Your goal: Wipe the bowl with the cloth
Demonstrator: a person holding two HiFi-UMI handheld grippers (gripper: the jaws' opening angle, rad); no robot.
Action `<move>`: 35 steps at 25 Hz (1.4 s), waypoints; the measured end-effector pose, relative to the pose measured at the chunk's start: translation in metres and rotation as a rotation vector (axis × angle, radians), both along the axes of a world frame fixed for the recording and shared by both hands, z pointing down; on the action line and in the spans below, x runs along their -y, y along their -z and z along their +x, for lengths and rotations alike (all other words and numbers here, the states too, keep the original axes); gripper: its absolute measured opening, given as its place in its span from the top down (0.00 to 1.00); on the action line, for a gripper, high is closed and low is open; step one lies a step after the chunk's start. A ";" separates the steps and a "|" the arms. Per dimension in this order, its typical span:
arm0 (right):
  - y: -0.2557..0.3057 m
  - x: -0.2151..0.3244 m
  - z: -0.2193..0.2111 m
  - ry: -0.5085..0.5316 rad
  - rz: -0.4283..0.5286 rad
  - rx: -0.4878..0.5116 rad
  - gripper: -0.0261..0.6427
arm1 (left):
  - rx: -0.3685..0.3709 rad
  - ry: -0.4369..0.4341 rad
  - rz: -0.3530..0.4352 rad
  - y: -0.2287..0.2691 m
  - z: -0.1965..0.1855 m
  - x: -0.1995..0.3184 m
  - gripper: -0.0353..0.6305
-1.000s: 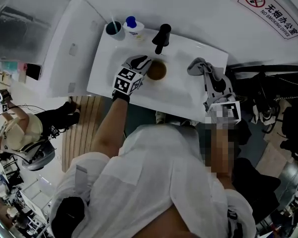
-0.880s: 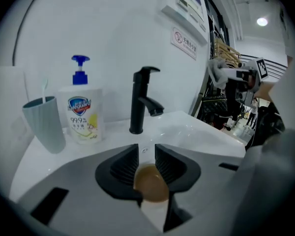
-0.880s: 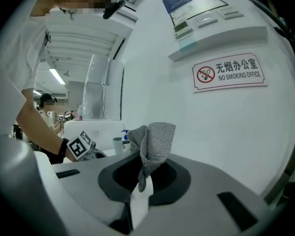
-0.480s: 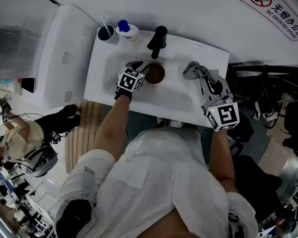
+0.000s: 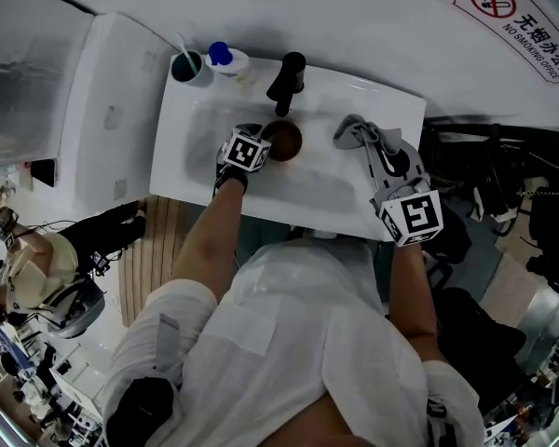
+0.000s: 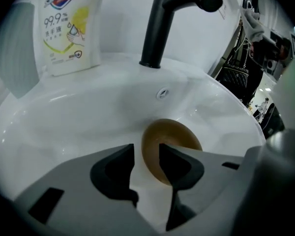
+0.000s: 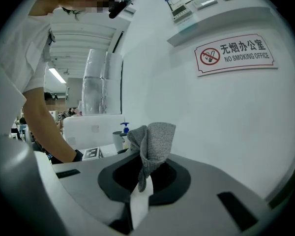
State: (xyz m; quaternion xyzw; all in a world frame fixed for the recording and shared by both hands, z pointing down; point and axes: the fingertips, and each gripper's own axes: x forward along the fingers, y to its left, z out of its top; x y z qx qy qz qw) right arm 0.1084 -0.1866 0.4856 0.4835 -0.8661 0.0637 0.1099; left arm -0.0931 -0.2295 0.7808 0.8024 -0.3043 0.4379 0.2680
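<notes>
A brown bowl (image 5: 286, 141) sits in the white sink basin (image 5: 205, 161), below the black tap. My left gripper (image 5: 264, 136) is at the bowl's left edge. In the left gripper view the bowl (image 6: 174, 136) lies just beyond the left gripper (image 6: 146, 154). Its jaws are opening, with a gap between the pads and only the bowl's near rim showing through it. My right gripper (image 5: 365, 145) is over the sink's right rim, shut on a grey cloth (image 5: 351, 130). In the right gripper view the cloth (image 7: 152, 141) sticks up out of the right gripper (image 7: 143, 173).
A black tap (image 5: 285, 77) stands behind the bowl. A soap bottle (image 5: 225, 59) and a cup (image 5: 188, 66) stand at the sink's back left corner. A white unit (image 5: 102, 101) adjoins the sink on the left. A no-smoking sign (image 5: 522, 26) hangs on the wall.
The left gripper stays at the bowl's left edge. The right gripper with the cloth has come slightly left, nearer the basin.
</notes>
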 end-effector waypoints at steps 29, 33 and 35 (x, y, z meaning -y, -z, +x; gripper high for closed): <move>-0.006 -0.002 -0.005 -0.026 0.014 -0.156 0.90 | -0.099 -0.181 0.023 0.135 0.095 -0.038 0.92; 0.003 0.001 0.002 -0.078 0.061 -0.268 0.90 | -0.121 -0.240 0.073 0.176 0.107 -0.044 0.92; 0.006 0.002 0.002 -0.087 0.079 -0.336 0.90 | -0.130 -0.253 0.092 0.193 0.110 -0.048 0.92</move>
